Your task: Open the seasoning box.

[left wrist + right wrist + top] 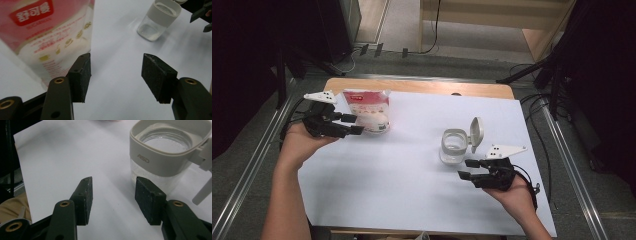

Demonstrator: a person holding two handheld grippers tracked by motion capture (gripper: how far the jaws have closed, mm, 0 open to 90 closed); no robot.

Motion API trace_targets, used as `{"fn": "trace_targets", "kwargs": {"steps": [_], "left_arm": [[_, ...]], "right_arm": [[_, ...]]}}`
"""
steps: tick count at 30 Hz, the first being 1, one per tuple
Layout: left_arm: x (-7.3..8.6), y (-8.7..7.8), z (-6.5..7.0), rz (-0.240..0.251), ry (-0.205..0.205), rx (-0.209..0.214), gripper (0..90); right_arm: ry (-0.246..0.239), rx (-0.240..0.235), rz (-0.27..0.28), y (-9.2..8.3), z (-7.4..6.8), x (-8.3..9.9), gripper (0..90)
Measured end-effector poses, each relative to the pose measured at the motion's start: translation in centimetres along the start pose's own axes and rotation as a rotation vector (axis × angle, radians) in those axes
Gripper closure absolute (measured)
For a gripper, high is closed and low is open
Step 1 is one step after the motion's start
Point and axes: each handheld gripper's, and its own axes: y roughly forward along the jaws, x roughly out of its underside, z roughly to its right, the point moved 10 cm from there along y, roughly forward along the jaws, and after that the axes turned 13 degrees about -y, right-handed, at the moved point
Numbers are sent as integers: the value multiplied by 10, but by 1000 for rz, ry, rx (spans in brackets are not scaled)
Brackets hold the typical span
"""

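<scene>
high view / pouch: pink-and-white standing pouch (368, 111) upright near the table's (422, 195) far-left corner, long axis vertical
high view / left gripper: left gripper (357, 124) just beside the pouch's near-left side, tips aimed at it, jaws partly open, nothing between; nearer hand for the pouch
high view / jar: clear jar (454, 146) right of centre, flip lid (476, 132) standing open on its right
high view / right gripper: right gripper (467, 168) just short of the jar's near side, jaws partly open, empty
left gripper view / relation: pouch lies off the left jaw, at or touching its outer face, can't tell which; not in the gap; jar far upper right
right gripper view / relation: jar ahead and right of the gap, base behind the right jaw's tip, not clamped
count: pouches 1, jars 1, grippers 2
</scene>
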Motion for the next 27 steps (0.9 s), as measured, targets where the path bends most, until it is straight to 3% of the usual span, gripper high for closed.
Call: {"fn": "trace_targets", "kwargs": {"steps": [2,13,20,24,27], "left_arm": [[0,-4,-4,1,3,4,419],[-10,-26,-40,42,-19,-74,373],[-16,-21,-58,54,-59,-84,372],[-20,-12,-60,48,-38,-89,370],[-24,-5,-61,46,-49,-92,367]], "right_arm": [[-9,-8,0,1,-1,0,487],[-15,-15,-1,5,-4,-2,460],[-2,-5,-6,4,-2,1,464],[-5,0,-14,4,-3,3,464],[1,9,-18,3,-4,5,465]]}}
